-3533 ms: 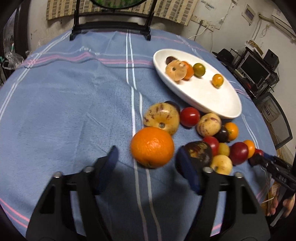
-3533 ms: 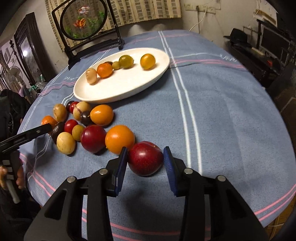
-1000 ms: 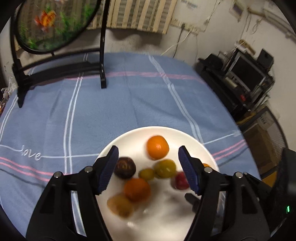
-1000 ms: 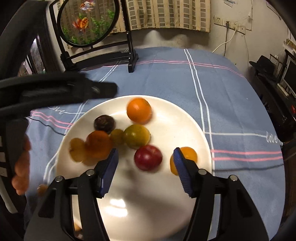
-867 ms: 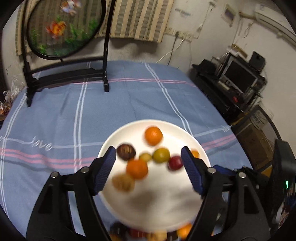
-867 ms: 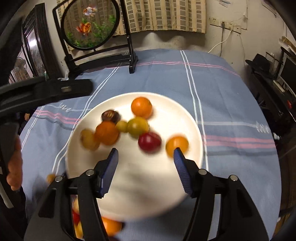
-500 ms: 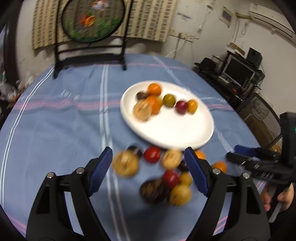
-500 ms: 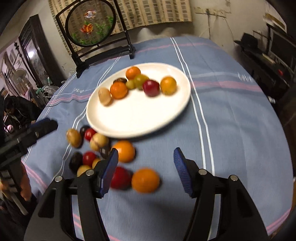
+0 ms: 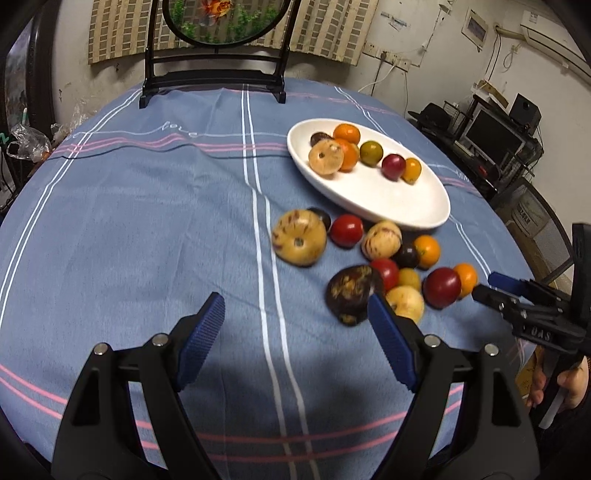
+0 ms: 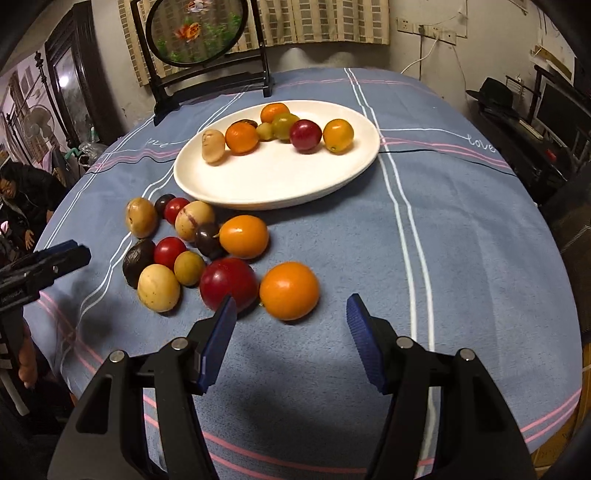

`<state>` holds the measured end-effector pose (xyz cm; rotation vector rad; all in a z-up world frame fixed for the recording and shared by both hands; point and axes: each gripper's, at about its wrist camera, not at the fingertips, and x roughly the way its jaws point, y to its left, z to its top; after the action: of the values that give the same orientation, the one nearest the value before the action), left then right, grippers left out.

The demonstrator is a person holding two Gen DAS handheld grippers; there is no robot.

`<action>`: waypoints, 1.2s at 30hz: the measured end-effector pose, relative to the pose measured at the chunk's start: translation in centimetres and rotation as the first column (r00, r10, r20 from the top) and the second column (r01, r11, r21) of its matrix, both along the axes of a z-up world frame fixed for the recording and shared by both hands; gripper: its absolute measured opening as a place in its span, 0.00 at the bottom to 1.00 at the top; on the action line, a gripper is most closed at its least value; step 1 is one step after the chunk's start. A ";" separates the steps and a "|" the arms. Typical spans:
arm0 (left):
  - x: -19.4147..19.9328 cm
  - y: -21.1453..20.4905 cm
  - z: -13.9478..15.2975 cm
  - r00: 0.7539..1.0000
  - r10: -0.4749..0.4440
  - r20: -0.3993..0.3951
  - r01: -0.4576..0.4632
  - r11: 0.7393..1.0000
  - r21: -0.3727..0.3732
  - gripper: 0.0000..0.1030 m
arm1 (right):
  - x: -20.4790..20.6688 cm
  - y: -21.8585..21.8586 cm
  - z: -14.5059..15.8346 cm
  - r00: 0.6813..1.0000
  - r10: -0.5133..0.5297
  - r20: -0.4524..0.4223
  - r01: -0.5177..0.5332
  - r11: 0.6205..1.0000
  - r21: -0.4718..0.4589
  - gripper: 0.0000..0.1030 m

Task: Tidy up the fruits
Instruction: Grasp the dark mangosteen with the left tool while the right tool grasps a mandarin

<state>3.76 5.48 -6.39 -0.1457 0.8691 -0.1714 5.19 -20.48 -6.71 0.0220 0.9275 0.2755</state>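
A white oval plate (image 10: 280,177) holds several fruits, among them a red plum (image 10: 305,135) and an orange (image 10: 274,111); the plate also shows in the left wrist view (image 9: 388,195). Several loose fruits lie on the blue cloth in front of the plate. My right gripper (image 10: 290,341) is open and empty, just short of a large orange (image 10: 289,290) and a red apple (image 10: 228,284). My left gripper (image 9: 295,339) is open and empty, with a dark mottled fruit (image 9: 351,293) by its right finger and a spotted yellow fruit (image 9: 299,242) further off.
A black stand with a round fish picture (image 10: 201,33) stands at the table's far edge. The round table drops away on all sides. Monitors and shelves (image 9: 495,136) stand to the right. A person (image 10: 22,195) sits at the left.
Both grippers released an orange and a red plum onto the plate, then pulled back and down to the loose fruit near the table's front. Both are now open and empty.
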 end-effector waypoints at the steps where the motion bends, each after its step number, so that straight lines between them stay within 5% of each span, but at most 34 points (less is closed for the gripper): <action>1: -0.1 0.0 -0.2 1.000 0.000 -0.002 0.000 1.000 0.002 0.79 | 0.1 -0.1 -0.1 1.000 -0.003 -0.001 0.003 1.000 0.000 0.61; 8: 0.2 -1.2 -1.7 0.998 -0.031 -0.055 0.033 0.999 0.034 0.79 | 2.4 -0.2 -1.8 0.999 0.016 -0.035 -0.013 0.997 0.082 0.40; 18: 1.9 -3.8 -3.1 0.993 -0.092 -0.081 0.097 0.993 0.063 0.72 | 1.0 -1.9 -0.6 0.999 -0.023 -0.031 0.026 0.994 0.103 0.40; 28: 3.9 -5.1 -3.4 0.991 -0.117 -0.061 0.119 0.993 0.027 0.41 | 0.5 -2.1 -0.8 0.999 -0.023 -0.044 0.030 0.989 0.144 0.40; 36: 1.9 -4.4 -1.8 0.993 -0.118 -0.023 0.118 0.993 -0.023 0.40 | -0.2 -0.7 0.2 1.000 0.017 -0.013 -0.015 0.990 0.140 0.40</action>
<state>5.62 1.04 -8.24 -0.1168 0.9008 -0.2901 4.96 -21.21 -6.48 0.1460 0.9214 0.3558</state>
